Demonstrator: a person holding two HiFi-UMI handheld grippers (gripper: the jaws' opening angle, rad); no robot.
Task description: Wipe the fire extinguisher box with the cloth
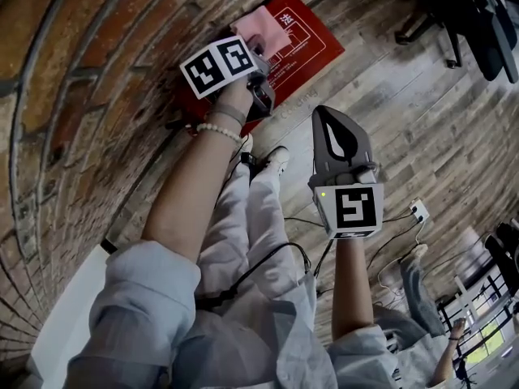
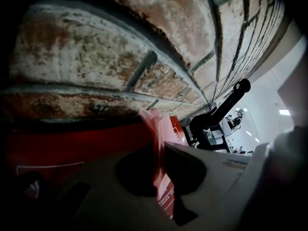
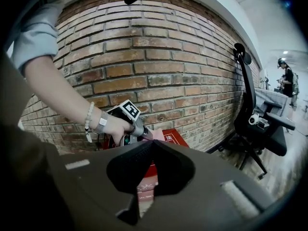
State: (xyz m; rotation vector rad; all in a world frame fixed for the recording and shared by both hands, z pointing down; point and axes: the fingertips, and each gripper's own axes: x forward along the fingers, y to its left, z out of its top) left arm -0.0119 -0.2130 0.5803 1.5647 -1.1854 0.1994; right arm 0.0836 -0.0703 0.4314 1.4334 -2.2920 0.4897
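Observation:
The red fire extinguisher box [image 1: 306,45] stands on the wooden floor against the brick wall. A pink cloth [image 1: 261,29] lies pressed on its top face, and my left gripper [image 1: 255,52] is shut on it. In the left gripper view the cloth [image 2: 155,129] stands pinched between the two jaws, with the red box [image 2: 72,150] right behind. My right gripper [image 1: 322,113] hangs shut and empty over the floor, to the right of the box and apart from it. The right gripper view looks past its closed tips [image 3: 152,142] at the cloth [image 3: 157,134] and box [image 3: 174,138].
The brick wall [image 1: 73,71] runs along the left. A black office chair [image 3: 252,121] stands to the right of the box. Cables and a white power strip [image 1: 418,211] lie on the floor. My own legs [image 1: 251,217] are below the box; another person sits at lower right.

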